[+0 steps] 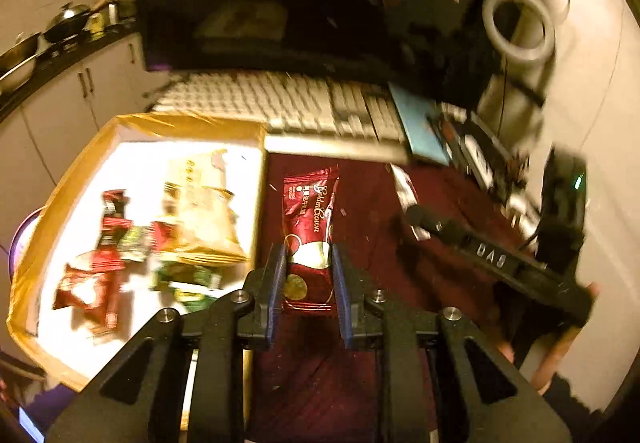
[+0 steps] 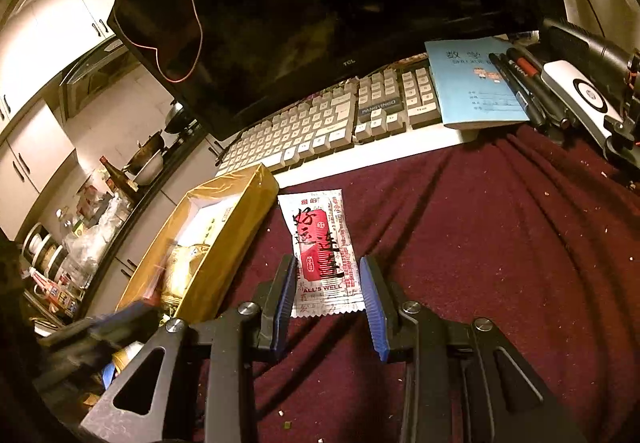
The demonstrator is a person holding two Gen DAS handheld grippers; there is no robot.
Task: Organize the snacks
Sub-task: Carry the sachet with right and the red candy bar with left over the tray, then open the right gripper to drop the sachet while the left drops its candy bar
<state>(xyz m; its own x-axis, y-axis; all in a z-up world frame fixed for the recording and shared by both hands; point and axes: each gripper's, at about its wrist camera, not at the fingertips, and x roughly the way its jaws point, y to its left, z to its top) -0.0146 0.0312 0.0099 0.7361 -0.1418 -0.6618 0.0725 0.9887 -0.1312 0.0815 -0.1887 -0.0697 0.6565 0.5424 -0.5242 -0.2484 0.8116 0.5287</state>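
In the left wrist view my left gripper (image 1: 309, 259) is shut on a dark red Golden Crown snack packet (image 1: 310, 235), held above the maroon cloth beside the yellow-edged cardboard box (image 1: 256, 131). The box holds several snack packets (image 1: 120, 243). In the right wrist view my right gripper (image 2: 329, 275) is open, its fingers on either side of a white and red "All's Well" packet (image 2: 324, 255) lying flat on the cloth. The box also shows in the right wrist view (image 2: 236, 227), just left of that packet. The right gripper also shows in the left wrist view (image 1: 416, 215), at the right.
A keyboard (image 2: 320, 127) and a dark monitor (image 2: 320, 3) stand behind the cloth (image 2: 480, 243). A blue notebook (image 2: 476, 83), pens (image 2: 520, 87) and a white device (image 2: 580, 91) lie at the back right. A kitchen counter with pots (image 1: 60, 27) is off to the left.
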